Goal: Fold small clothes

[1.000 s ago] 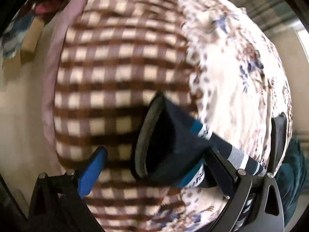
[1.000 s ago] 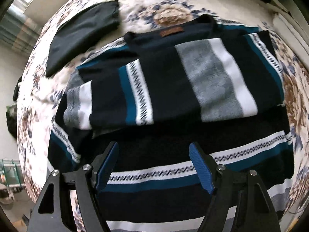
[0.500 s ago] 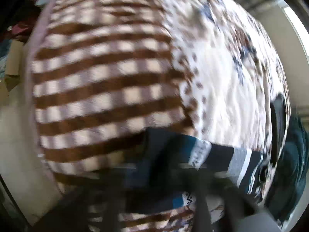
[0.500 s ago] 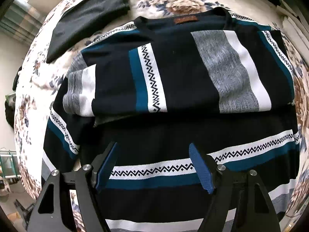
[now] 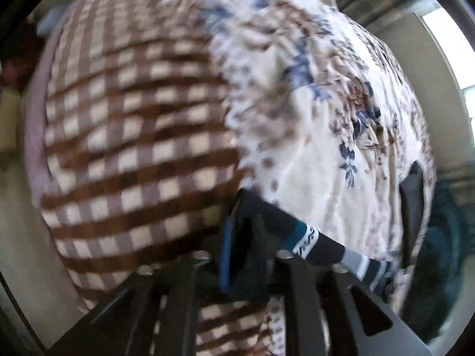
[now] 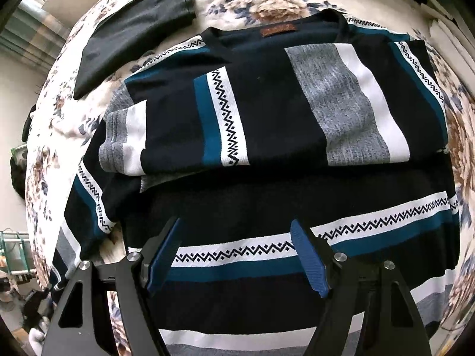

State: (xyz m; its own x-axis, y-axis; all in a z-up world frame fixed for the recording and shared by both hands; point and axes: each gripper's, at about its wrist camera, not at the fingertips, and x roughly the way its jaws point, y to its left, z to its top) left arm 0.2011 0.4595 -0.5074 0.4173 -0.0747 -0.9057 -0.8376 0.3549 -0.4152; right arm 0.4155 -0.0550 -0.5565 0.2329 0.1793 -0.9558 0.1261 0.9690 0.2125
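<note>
Navy striped knit sweater is lying on the floral bedspread; my left hand-held gripper is pinching its edge, my right hand-held gripper is hovering spread above it.

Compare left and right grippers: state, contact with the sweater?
Left gripper is shut on the sweater cuff; right gripper is open, holding nothing. Left view is motion-blurred over checked blanket; right view is sharp, above the sweater's body. Both have blue pads.

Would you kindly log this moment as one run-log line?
left gripper: shut on sweater cuff | right gripper: open above striped sweater | sleeves folded in | bedspread
</note>
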